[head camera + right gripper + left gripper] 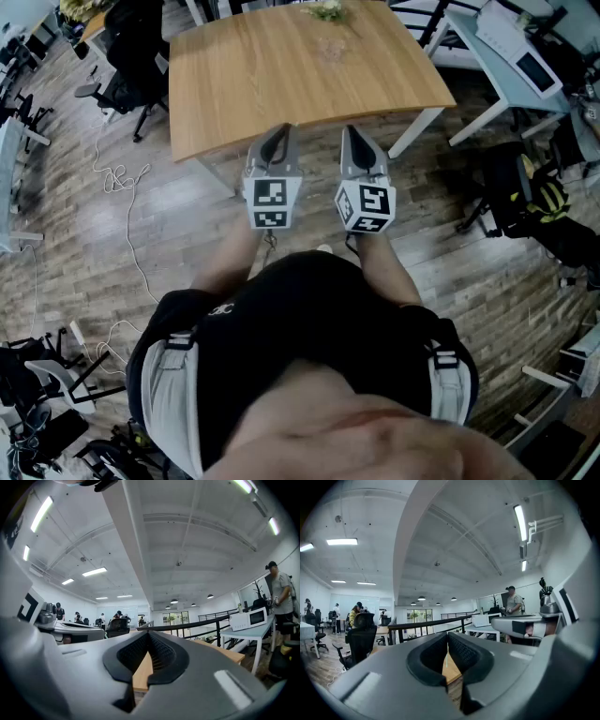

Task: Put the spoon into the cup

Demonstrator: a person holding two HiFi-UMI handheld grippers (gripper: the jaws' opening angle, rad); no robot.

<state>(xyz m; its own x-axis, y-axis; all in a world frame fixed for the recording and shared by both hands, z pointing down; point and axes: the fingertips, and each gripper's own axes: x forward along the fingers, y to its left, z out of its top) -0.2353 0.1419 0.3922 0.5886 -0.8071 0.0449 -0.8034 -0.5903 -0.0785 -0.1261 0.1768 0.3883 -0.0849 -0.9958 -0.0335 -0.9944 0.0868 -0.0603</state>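
Note:
The wooden table (281,84) stands ahead of me. At its far edge lies a small pale green and white object (326,11), with a faint clear item (330,47) just in front of it; both are too small to identify. I cannot make out a spoon. My left gripper (276,134) and right gripper (352,133) are held side by side at the table's near edge, pointing forward. In the left gripper view the jaws (448,635) are shut with nothing between them. The right gripper view shows its jaws (149,634) shut and empty too. Both look along the tabletop.
Black office chairs (131,47) stand left of the table and white desks (506,56) to its right. A black and yellow bag (530,192) sits on the floor at right. A white cable (117,178) trails over the wood floor at left. Several people (513,603) are across the room.

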